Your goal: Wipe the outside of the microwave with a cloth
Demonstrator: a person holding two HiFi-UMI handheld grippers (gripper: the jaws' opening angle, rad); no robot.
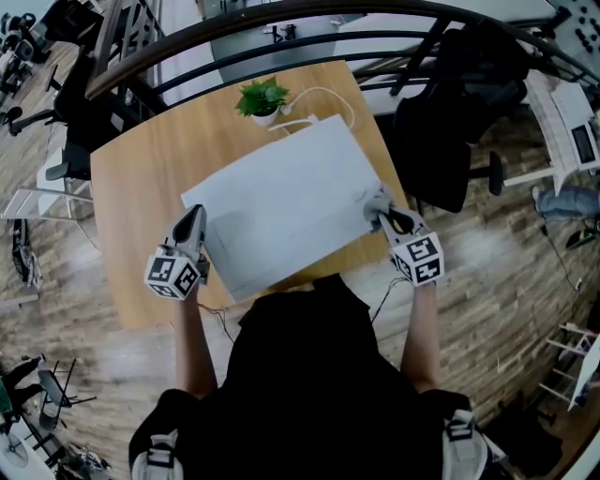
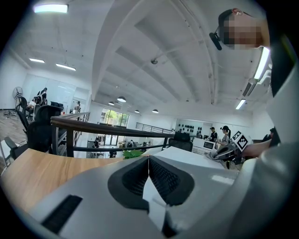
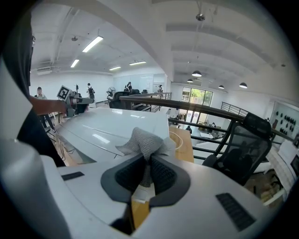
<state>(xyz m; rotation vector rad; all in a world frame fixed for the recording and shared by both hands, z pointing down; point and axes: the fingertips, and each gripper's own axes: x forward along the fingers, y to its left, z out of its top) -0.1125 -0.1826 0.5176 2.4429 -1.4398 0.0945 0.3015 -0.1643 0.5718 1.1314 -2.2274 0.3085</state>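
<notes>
White box-shaped microwave sat on the light wooden table, turned at an angle to the table edges. In the head view its long axis ran diagonally from near-left to far-right, with one long side facing the person. Only the flat white top was visible from above, so I couldn't tell which side was the door.

The right gripper was at the microwave's near-right corner. Its jaws were clamped on a grey knitted cloth, which bunched up above the jaw tips. In the head view the cloth lay on the top surface at that corner, and the right gripper view showed the white top stretching away behind it.

The left gripper was at the opposite, left end of the microwave, pointing along the table toward the far side. Its jaws were pressed together with nothing between them. I couldn't tell whether it touched the casing.

A small green potted plant stood at the far table edge, just beyond the microwave's far corner. A thin white cable looped beside it. A black curved railing ran behind the table, and a black office chair stood off its right side.
</notes>
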